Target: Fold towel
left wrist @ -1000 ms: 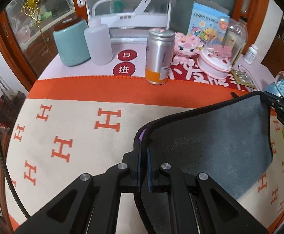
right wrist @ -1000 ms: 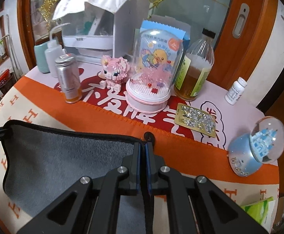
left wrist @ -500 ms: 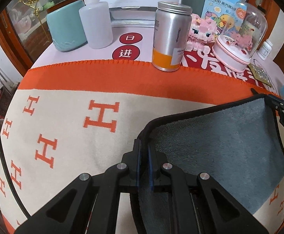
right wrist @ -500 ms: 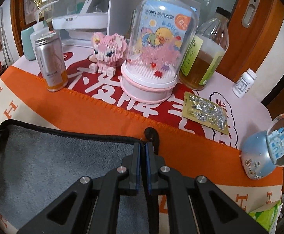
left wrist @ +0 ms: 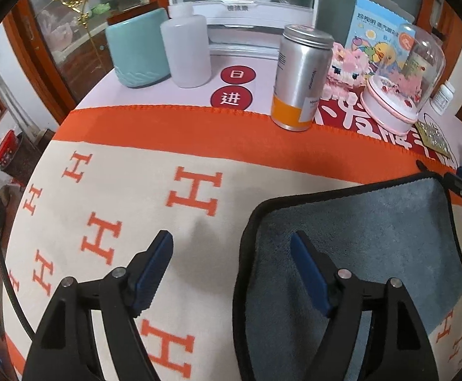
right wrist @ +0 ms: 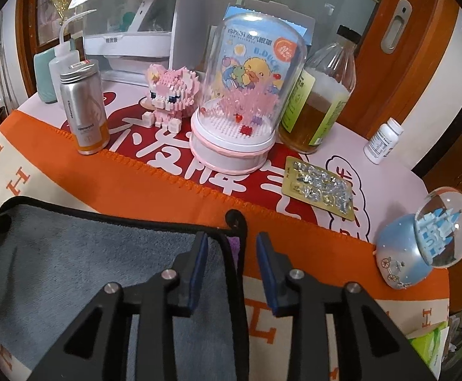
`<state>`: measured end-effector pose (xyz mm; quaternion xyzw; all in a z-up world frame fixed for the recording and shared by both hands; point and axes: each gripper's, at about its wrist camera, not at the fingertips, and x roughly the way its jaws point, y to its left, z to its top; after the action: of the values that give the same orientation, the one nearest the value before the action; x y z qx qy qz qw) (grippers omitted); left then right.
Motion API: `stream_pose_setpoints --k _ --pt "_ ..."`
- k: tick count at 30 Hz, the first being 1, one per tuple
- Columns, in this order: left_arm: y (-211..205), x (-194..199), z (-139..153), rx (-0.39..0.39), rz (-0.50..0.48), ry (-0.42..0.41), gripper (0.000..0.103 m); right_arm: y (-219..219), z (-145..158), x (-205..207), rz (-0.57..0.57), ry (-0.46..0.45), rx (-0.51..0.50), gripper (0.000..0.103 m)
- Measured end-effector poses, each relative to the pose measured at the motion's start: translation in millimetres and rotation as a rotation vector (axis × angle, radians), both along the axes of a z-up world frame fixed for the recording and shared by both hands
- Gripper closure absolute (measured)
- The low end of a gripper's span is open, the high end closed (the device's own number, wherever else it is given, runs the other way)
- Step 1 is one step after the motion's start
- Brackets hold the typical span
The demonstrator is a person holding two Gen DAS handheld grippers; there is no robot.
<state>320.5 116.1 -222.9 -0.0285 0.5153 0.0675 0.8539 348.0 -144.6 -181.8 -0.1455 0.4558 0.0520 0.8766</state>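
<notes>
Where can (right wrist: 84, 108) reads Homegod, box (right wrist: 256, 60) D.DUCK

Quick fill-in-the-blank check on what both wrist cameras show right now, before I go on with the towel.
1. Both grippers, left gripper and right gripper, have jaws that are ____.
2. The grey towel with black trim lies on a cream blanket with orange letters shaped like ____.
3. The silver metal can has a bottom band coloured ____.

Missing words: open; H; orange

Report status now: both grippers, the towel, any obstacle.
Left gripper open, right gripper open. Grey towel lies on the blanket. Silver can stands beyond, apart.
</notes>
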Motion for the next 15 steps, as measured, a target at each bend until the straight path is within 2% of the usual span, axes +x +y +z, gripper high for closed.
stream_pose_setpoints --k 4,8,10,12,15 --pt "-1.0 -8.0 11.1 -0.008 -0.002 0.001 0.023 -0.9 8.4 -8.6 -0.004 0.001 0.018 0.071" --pt "-4.0 -25.3 31.1 -0.044 -0.019 -0.042 0.007 -2.6 21.5 -22.2 -0.011 0.011 0.052 0.070" --pt "-6.0 -35.1 42.2 -0.054 -0.013 -0.059 0.001 -3.7 28.8 -30.5 -0.019 0.007 0.069 0.065" --pt "-8.2 -44.6 52.8 -0.069 -0.013 -0.070 0.001 -4.4 36.9 -40.4 -0.033 -0.003 0.077 0.054" --pt "-15.1 -59.8 69.0 -0.069 -0.026 -0.082 0.001 -7.7 53.3 -62.1 -0.049 -0.015 0.101 0.047"
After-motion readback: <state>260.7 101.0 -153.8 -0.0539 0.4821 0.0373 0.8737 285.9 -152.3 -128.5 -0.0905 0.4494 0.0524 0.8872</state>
